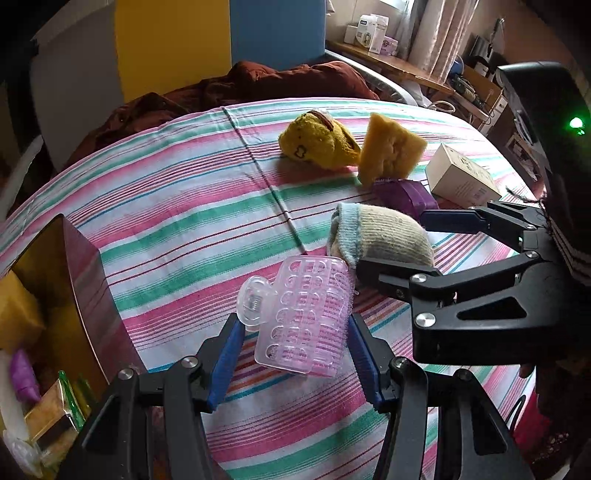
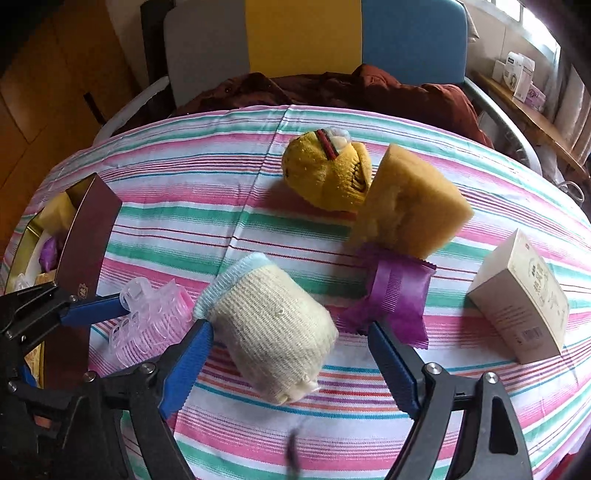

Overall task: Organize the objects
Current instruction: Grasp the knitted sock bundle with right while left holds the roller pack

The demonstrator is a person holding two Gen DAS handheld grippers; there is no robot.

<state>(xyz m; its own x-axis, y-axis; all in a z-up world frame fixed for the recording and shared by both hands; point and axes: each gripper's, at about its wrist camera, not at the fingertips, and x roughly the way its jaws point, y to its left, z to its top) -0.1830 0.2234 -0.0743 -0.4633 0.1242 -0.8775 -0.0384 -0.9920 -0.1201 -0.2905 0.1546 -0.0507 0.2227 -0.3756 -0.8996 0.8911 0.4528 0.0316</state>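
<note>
A pink hair roller with a clear clip [image 1: 306,317] lies on the striped cloth between the open jaws of my left gripper [image 1: 295,343]; it also shows in the right wrist view [image 2: 151,317]. A rolled cream sock with a blue cuff [image 2: 269,325] lies between the open jaws of my right gripper [image 2: 288,354], also in the left wrist view [image 1: 380,236]. Behind lie a yellow rolled sock [image 2: 325,173], a yellow sponge [image 2: 410,206], a purple packet [image 2: 395,291] and a white carton [image 2: 524,295]. Neither gripper holds anything.
A dark red box with a gold inside [image 1: 77,280] stands at the left, holding a purple item [image 1: 24,376] and other small things. Dark red clothing [image 2: 332,88] lies beyond the table. A shelf with boxes [image 1: 373,33] is at the far right.
</note>
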